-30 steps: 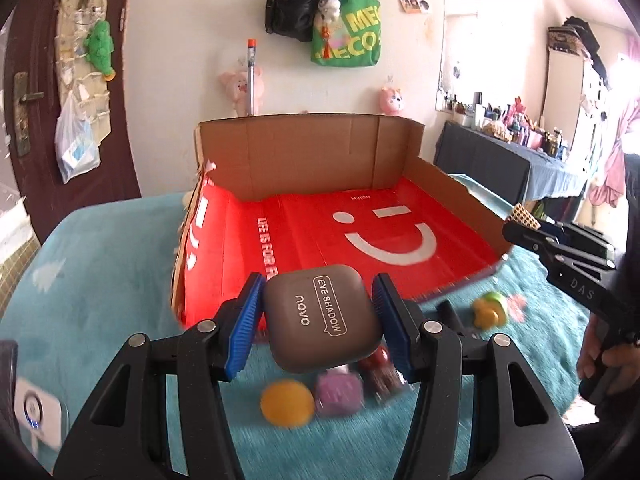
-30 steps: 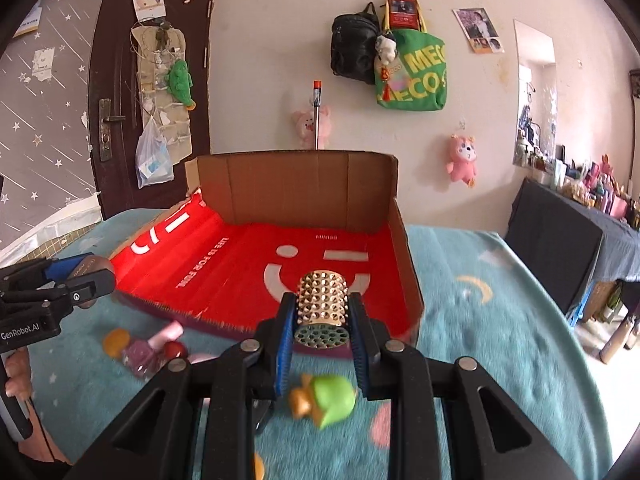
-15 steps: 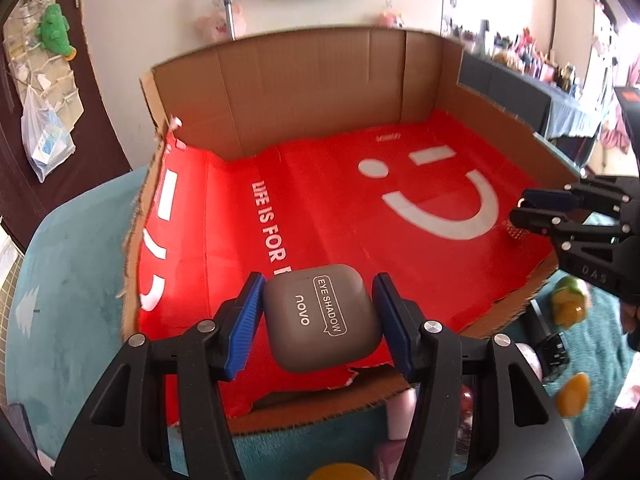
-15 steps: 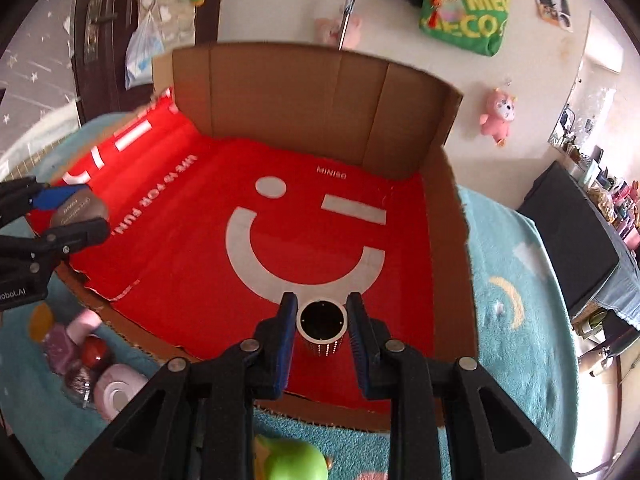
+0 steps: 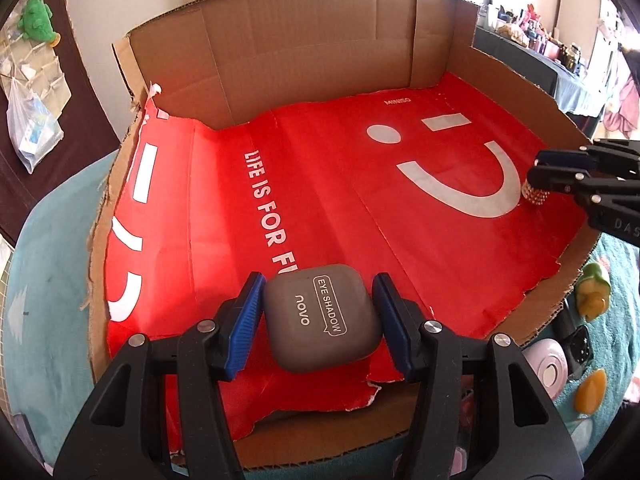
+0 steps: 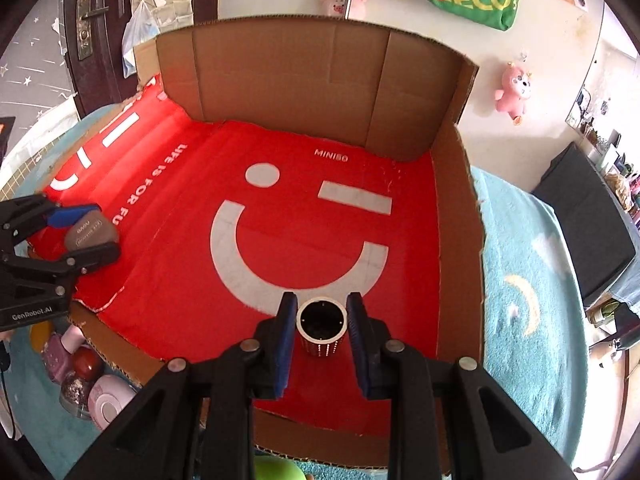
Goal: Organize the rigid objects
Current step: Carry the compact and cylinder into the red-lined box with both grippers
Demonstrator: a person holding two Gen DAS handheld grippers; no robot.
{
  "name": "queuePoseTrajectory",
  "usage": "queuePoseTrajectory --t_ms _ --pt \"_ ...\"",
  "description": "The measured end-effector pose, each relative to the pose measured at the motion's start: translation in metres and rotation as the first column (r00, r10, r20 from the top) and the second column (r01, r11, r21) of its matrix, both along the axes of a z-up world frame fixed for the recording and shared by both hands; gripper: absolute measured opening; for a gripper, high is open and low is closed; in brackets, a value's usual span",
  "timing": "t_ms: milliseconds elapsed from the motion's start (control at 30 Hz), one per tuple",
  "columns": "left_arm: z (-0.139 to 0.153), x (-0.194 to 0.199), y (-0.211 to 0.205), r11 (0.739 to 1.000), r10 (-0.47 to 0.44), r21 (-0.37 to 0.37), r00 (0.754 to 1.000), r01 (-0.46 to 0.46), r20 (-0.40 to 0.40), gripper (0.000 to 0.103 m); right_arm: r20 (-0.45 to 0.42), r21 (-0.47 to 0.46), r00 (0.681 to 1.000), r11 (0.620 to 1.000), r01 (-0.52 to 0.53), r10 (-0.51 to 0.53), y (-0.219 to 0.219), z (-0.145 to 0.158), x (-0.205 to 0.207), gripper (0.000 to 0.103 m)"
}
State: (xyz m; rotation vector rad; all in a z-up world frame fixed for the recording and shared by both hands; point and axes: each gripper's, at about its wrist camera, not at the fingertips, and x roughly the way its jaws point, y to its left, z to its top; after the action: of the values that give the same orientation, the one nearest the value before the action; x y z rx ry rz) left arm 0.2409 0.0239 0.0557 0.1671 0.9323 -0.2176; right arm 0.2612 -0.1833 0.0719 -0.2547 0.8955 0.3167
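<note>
The landmark here is the cardboard box, lined with a red sheet that carries a white smiley. Nothing lies loose on that lining in either view, so by appearances no object has been fully deposited yet.

The left claw holds a grey eyeshadow case between its blue pads, just inside the box's near edge on its left side. Whether the case touches the lining cannot be told.

The right claw is around a small studded cylinder standing upright, open end up, inside the box near its front right part. The pads sit close to its sides, though a thin gap seems to show, so whether they grip it or have let go cannot be told.

Outside the box, along its front edge on the teal bed cover, several items wait: a pink round compact, a dark red ball, a glittery jar, a green toy and a yellow piece.

The judgement: two pieces are arriving, and most of the sorting is left.
</note>
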Motion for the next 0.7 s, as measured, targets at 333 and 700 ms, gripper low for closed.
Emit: queuePoseTrajectory --t_ms 333,700 --pt "-0.004 0.005 -0.001 1.0 -0.003 -0.014 1.0 0.003 -0.011 0.053 0.033 0.007 0.999 1.0 0.012 -0.012 0.001 -0.008 -0.005 0.027" --pt "-0.005 0.007 -0.001 1.0 -0.016 -0.019 1.0 0.016 -0.023 0.054 -0.054 -0.007 0.998 1.0 -0.019 0.018 -0.003 -0.005 -0.014 0.027"
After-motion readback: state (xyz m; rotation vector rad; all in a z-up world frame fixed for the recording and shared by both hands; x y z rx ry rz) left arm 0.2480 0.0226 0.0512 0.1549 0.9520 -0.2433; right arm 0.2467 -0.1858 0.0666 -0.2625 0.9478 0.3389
